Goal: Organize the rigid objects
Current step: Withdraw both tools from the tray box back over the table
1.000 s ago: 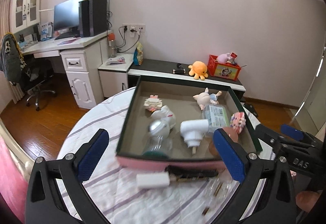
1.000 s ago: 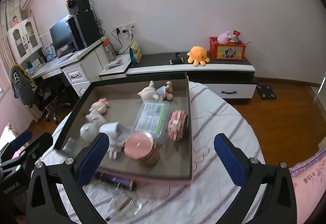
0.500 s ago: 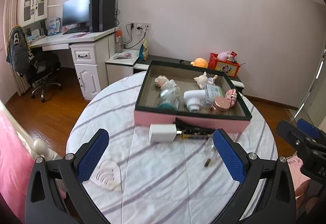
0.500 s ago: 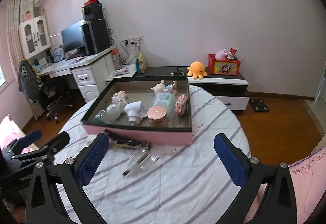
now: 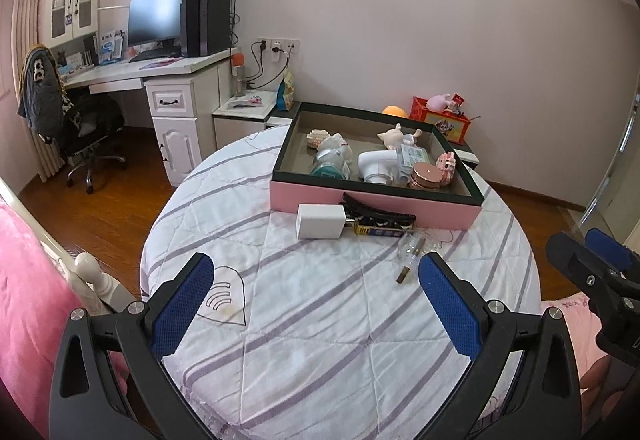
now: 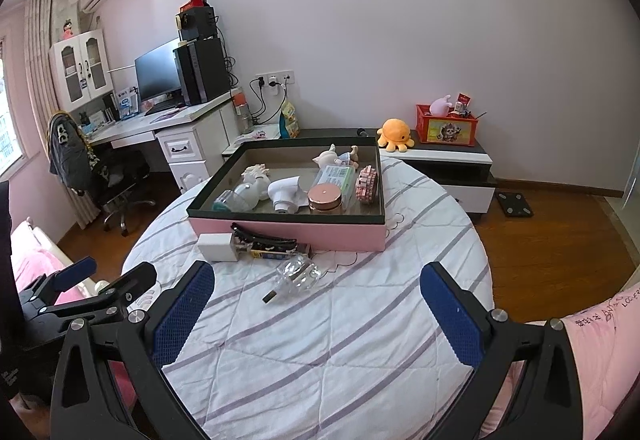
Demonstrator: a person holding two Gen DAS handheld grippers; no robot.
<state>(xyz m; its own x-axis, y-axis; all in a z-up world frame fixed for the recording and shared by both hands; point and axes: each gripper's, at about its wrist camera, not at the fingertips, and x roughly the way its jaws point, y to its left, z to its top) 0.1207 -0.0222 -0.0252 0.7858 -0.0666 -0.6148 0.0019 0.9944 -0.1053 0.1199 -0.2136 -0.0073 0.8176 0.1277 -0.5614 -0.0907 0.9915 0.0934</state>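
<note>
The tray (image 5: 372,202) is sitting on the far half of the table (image 5: 320,340), already carrying a jar (image 5: 425,175), a white gadget (image 5: 376,166), figurines and a packet. Just in front of the tray's pink wall, four things are still lying loose: a white charger (image 5: 320,221) at the left, a black clip (image 5: 380,215) leaning on the wall beside it, a yellow-and-black pack (image 5: 378,230) under the clip, and a clear bottle (image 5: 412,252) nearer me, its small brown cap or stopper (image 5: 402,275) apparently lying apart from it.

I am holding both grippers back from the tray, over the near half of the table. The left gripper (image 5: 316,304) is hanging with its jaws wide apart and nothing between them; the right gripper (image 6: 318,306) is doing the same.

I am judging the job as partly done, with the loose things next. The charger looks the easiest: blocky, flat-sided, sitting clear on its left side. I would be bringing the left jaws down across its short sides, keeping off the clip touching its right end, then lifting high enough to clear the tray's dark rim. The bottle is round and clear, so I expect it to roll; the right jaws should be closing across its body, not its neck.
</note>
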